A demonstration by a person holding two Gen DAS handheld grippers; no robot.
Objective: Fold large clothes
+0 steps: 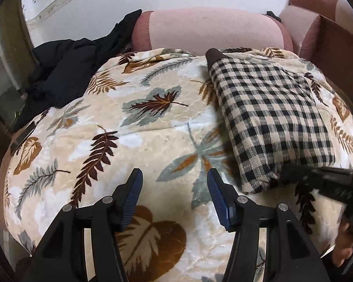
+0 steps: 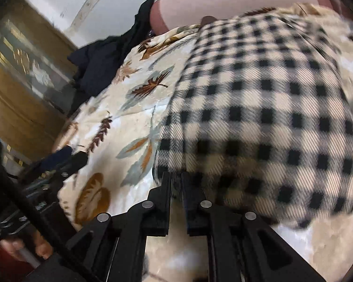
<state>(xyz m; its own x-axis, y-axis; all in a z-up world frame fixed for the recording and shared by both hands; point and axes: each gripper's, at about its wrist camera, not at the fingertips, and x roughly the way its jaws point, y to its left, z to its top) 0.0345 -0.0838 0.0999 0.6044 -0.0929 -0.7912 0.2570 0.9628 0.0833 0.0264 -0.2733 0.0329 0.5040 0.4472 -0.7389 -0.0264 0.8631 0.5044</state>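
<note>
The checked garment [image 1: 270, 122] lies already folded into a compact block on the leaf-print blanket [image 1: 141, 122], ahead and to the right of the left gripper [image 1: 174, 197]. That gripper's blue-padded fingers [image 1: 135, 195] stand spread over bare blanket with nothing between them — free, it seems, because the near corner of the fold is being managed from the other side.

In the right wrist view the right gripper [image 2: 176, 185] has its black fingers [image 2: 164, 192] pressed nearly together right at the near edge of the garment [image 2: 258, 108]. A sliver of checked cloth shows in the narrow gap, so it looks to be pinching that hem, though the blur makes this a judgement. Holding the edge low and close to the blanket would let the person tug the bundle square or slide it aside without undoing the fold.

A heap of dark clothing [image 1: 66, 70] sits well beyond the left fingers, against the pink cushion [image 1: 211, 28] — probably the next pieces to fold, kept apart so the finished block stays tidy.
</note>
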